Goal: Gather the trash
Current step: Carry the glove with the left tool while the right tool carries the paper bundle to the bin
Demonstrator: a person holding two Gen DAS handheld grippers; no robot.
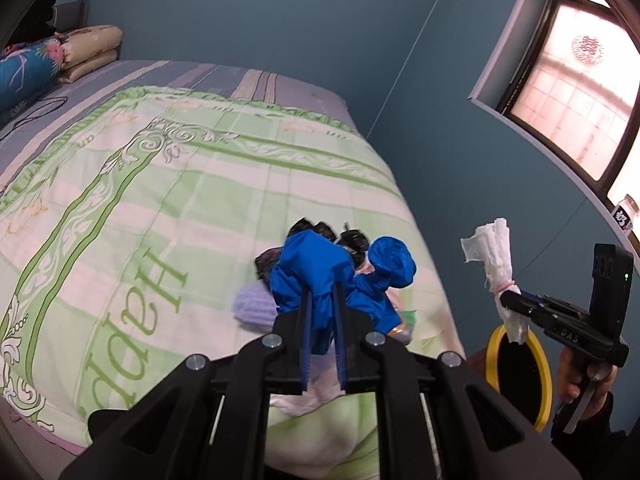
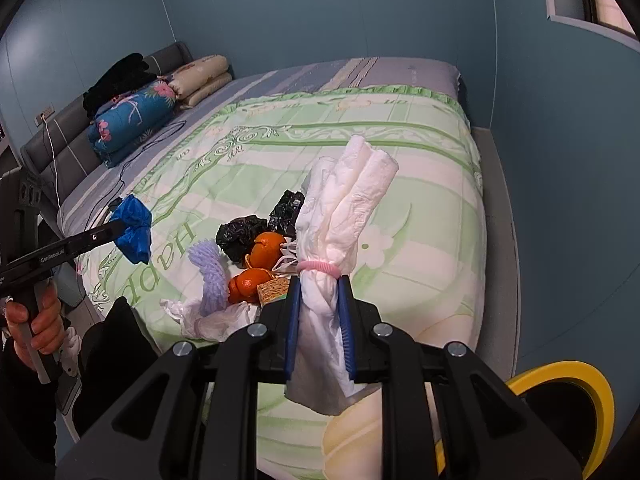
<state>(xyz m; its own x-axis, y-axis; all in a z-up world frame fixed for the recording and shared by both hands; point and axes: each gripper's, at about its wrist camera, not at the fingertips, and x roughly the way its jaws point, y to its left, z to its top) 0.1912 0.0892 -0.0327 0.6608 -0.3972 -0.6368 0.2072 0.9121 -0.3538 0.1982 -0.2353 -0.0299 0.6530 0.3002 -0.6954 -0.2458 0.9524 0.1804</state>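
My left tongs (image 1: 322,300) are clamped tight on a crumpled blue plastic bag (image 1: 308,276), held up off the bed. My right tongs (image 2: 320,300) are clamped on a twisted white paper bundle (image 2: 340,216) bound with a pink elastic band (image 2: 318,267), its loose end standing up above the pads. Low to my right, beside the bed, I see a yellow-rimmed bin (image 2: 580,376) with a dark inside. Just past the tongs, near the foot of the green patterned quilt (image 2: 420,200), the rest of the trash lies in a heap: orange peel (image 2: 268,248), a lilac foam net (image 2: 210,276), crumpled black plastic (image 2: 240,232), white tissue (image 2: 216,320) and a small straw-coloured block (image 2: 272,290). At the far head end I see folded bedding (image 2: 136,112).
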